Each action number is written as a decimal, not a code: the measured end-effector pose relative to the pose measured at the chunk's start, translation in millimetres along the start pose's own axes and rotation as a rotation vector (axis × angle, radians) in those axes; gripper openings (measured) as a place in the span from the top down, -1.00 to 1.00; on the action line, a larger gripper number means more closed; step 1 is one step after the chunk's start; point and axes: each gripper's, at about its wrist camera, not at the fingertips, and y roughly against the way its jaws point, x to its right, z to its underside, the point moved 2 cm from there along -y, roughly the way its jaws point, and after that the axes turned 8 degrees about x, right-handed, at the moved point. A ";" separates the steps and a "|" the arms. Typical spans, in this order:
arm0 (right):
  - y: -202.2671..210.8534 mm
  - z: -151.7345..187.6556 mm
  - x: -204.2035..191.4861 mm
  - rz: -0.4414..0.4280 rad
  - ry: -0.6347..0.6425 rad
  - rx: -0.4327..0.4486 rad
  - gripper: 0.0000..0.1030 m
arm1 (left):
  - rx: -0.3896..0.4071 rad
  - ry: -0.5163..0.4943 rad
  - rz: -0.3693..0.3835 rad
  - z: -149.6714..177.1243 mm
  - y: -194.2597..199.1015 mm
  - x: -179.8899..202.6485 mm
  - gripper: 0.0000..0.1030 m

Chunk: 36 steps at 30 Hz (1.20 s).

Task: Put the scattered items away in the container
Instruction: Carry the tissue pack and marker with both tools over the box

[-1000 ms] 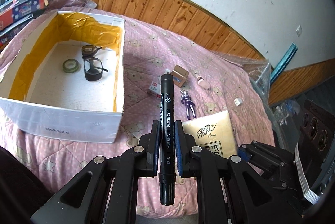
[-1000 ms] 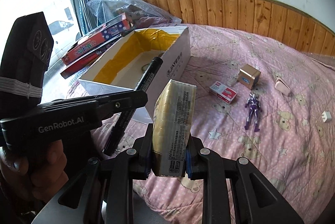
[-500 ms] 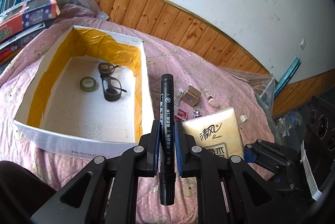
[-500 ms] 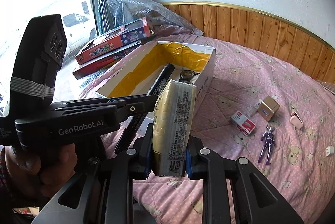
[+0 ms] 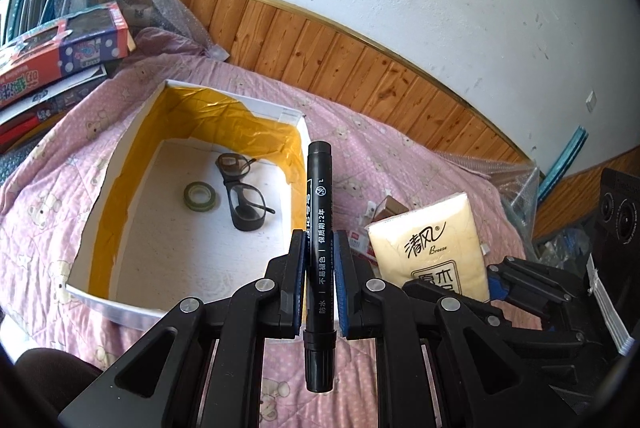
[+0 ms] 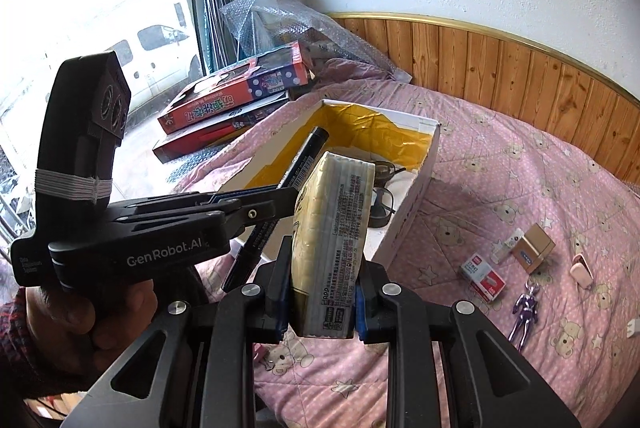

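The carrying step is in hand, with both loads in the air and neither yet let go; furthest left on the pink quilt (image 5: 420, 156) lies the open cardboard box (image 5: 116, 164), lined in yellow, with a roll of green tape (image 5: 201, 197) and a pair of black glasses (image 5: 242, 188) already on its white floor; next, the left gripper (image 5: 320, 268) has its jaws closed tight on a black marker (image 5: 319, 228), which stands along the fingers with its far end just over the box's right wall; to the right of that, the right gripper (image 6: 320, 292) has its jaws drawn in on a yellow tissue pack (image 6: 334, 228), held on edge and near the box's near right corner; further right a small red-and-white box (image 6: 482, 278), a brown cube (image 6: 536, 248), a purple figurine (image 6: 525, 312) and a pink oval object (image 6: 582, 270) lie on the quilt; by my reading, the next move calls for bringing each load fully over the box's open mouth, lowering it clear of the walls and the glasses, and only then parting the jaws, after which the pieces to the right remain to be fetched.
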 end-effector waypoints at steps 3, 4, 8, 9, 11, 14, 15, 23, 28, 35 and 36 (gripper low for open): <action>-6.1 -10.7 0.0 -0.010 0.006 0.005 0.51 | 0.006 0.000 -0.012 -8.0 -1.0 -6.1 0.75; -8.9 -14.0 0.3 -0.014 0.006 0.005 0.51 | 0.007 0.001 -0.017 -10.6 -1.5 -7.9 0.75; -20.9 -26.8 1.5 -0.030 0.008 0.002 0.51 | 0.003 0.007 -0.033 -21.7 -5.8 -17.6 0.75; -24.2 -29.7 1.7 -0.034 0.009 0.001 0.51 | 0.000 0.010 -0.038 -24.5 -7.1 -20.3 0.75; -30.9 -35.5 2.3 -0.040 0.012 -0.003 0.51 | -0.007 0.016 -0.045 -29.9 -10.0 -25.9 0.75; -40.7 -43.7 5.5 -0.051 0.006 -0.010 0.51 | -0.019 0.016 -0.062 -37.6 -15.9 -33.2 0.75; -44.1 -46.2 6.8 -0.054 0.002 -0.013 0.51 | -0.024 0.015 -0.067 -39.8 -18.2 -35.8 0.75; -78.2 -64.8 19.3 -0.081 -0.049 -0.056 0.51 | -0.074 0.049 -0.124 -53.5 -41.5 -61.8 0.75; -106.7 -79.5 27.1 -0.095 -0.085 -0.094 0.50 | -0.119 0.098 -0.160 -53.0 -56.7 -79.1 0.74; -161.3 -90.1 28.9 -0.097 -0.116 -0.204 0.50 | -0.213 0.113 -0.216 -39.8 -74.4 -89.2 0.74; -169.5 -90.5 28.7 -0.094 -0.119 -0.222 0.50 | -0.227 0.119 -0.224 -37.9 -75.9 -91.0 0.74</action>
